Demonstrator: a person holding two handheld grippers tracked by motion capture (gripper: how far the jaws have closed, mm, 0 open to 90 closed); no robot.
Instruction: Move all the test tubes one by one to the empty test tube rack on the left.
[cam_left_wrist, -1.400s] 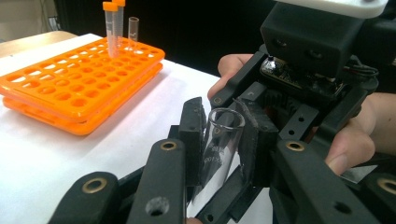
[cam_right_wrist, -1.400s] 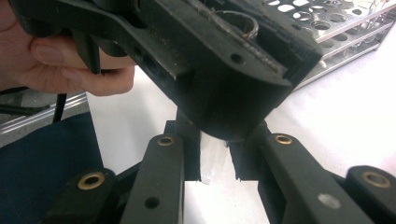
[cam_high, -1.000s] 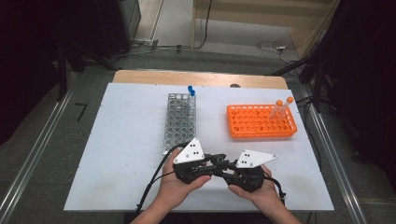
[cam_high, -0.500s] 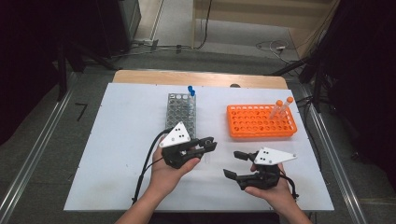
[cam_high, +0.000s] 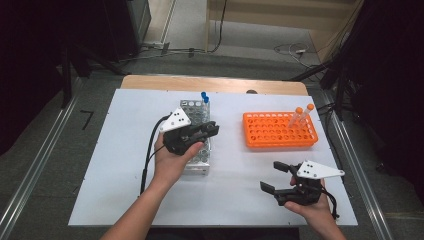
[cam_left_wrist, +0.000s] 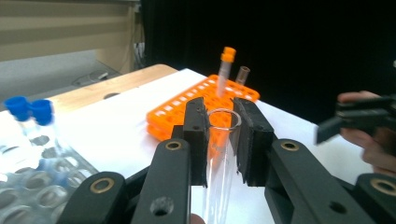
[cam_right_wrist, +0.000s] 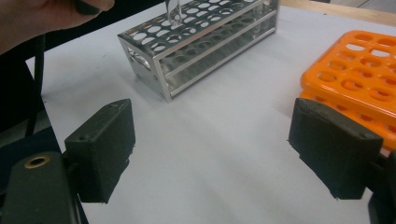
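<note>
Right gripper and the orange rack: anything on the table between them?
No. In the high view the white table is bare between the right gripper, whose jaws have just been opening with nothing between them, and the orange rack.

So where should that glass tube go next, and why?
Probably down into a free hole of the metal rack: the left gripper pinches the open tube upright over it, and the right gripper has just opened, empty.

left hand-held gripper: black body, white three-cornered top plate, black cable, brass-ringed screw holes | right hand-held gripper: black, same white plate with small dark dots, chunky black jaw pads | forearms bare, no sleeves
</note>
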